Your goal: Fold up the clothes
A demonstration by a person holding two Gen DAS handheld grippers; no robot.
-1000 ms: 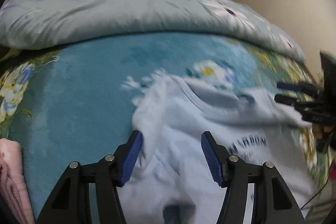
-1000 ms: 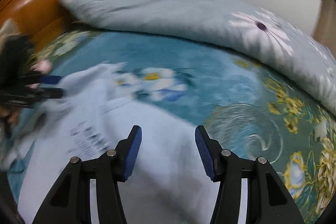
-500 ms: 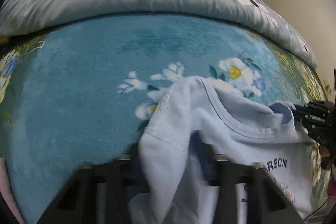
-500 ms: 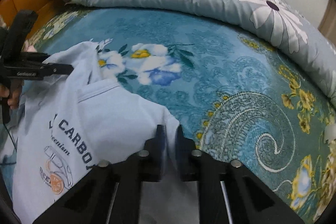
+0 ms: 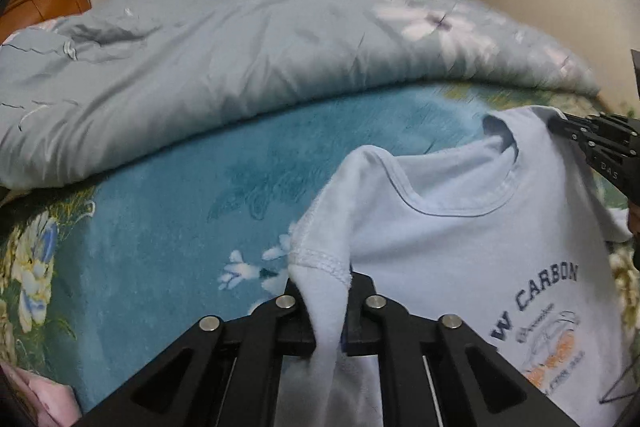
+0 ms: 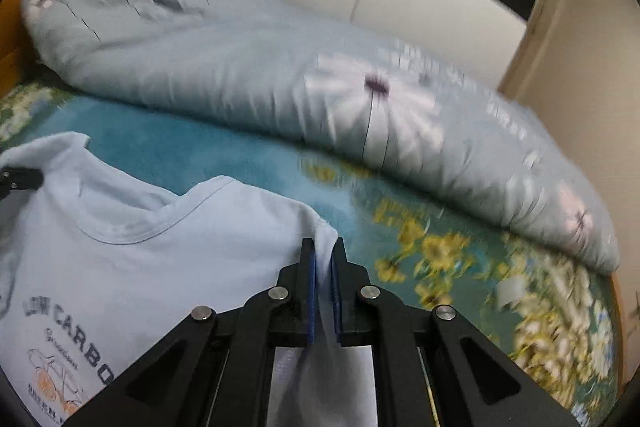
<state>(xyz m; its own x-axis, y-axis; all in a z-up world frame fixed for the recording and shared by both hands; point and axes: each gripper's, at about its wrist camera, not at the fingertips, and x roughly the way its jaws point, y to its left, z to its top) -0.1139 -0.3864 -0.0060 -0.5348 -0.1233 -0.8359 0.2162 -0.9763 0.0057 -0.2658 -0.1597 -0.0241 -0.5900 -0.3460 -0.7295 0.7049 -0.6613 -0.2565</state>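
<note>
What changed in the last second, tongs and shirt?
Both tongs went from open over the pale blue printed T-shirt to gripping it: left tongs are closing on one shoulder, right tongs are shut on the other. The shirt top has lifted. The grey floral duvet and teal floral blanket are unchanged.

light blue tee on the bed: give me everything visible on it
The light blue cotton-looking T-shirt has a ribbed round collar and a dark "LOW CARBON" print above an orange-and-line graphic. It is front up, partly lifted off the teal floral blanket, its neckline sagging between two raised shoulders. The left gripper is closing on one shoulder with fabric between its jaws; the right gripper is shut on the other. Its lower part is out of frame.
</note>
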